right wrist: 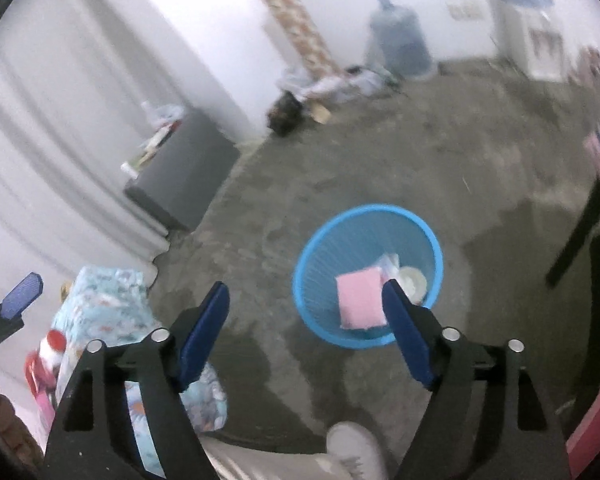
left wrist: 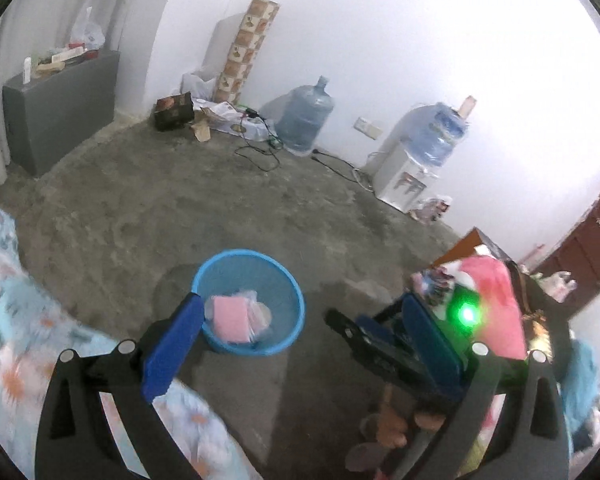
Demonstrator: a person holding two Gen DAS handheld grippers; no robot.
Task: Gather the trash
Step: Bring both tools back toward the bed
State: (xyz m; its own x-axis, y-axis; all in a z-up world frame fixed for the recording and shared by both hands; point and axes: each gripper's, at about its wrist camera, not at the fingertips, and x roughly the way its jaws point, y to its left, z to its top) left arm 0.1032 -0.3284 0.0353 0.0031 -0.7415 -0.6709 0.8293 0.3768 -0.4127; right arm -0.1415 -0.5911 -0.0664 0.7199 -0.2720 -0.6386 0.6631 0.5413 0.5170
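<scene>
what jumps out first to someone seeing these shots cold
The bright blue basket on the grey floor grabs the eye first, with a pink packet and pale wrappers lying inside. Next come the open left gripper and right gripper, both empty, framing it. Against the far wall stand a big water jug and a white dispenser.

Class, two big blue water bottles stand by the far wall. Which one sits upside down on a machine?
The right-hand water bottle, inverted on the white dispenser. The other water bottle stands upright on the floor, neck up.
</scene>
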